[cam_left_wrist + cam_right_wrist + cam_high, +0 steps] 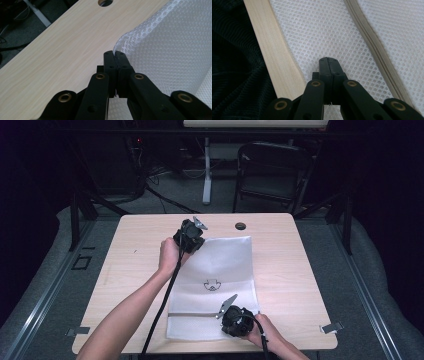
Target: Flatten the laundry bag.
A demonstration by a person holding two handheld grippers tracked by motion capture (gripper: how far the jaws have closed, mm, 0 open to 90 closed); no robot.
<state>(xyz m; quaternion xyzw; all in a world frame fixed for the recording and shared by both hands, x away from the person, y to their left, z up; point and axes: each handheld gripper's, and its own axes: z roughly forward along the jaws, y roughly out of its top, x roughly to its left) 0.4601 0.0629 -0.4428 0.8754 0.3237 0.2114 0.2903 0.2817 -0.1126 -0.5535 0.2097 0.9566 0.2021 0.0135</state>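
A white mesh bag [220, 265] lies flat on the wooden table [135, 250], with a small dark logo [212, 285] at its middle and a beige zipper [192, 314] across its near end. My left gripper [196, 241] sits at the bag's far left corner. Its jaws are shut on that corner, and the mesh bag [175, 50] curls up into the left gripper [115, 53]. My right gripper [227, 321] is at the near right end, shut, tips low over the mesh bag [324, 30] beside the zipper [374, 50]. Whether the right gripper [328, 59] pinches any mesh, I cannot tell.
A round cable hole [240, 225] opens in the table's far edge, just past the bag. Metal clips [331, 327] sit at the near corners. A dark folding chair [272, 170] and a white table leg [206, 175] stand beyond. The table's near edge [274, 65] runs close beside my right gripper.
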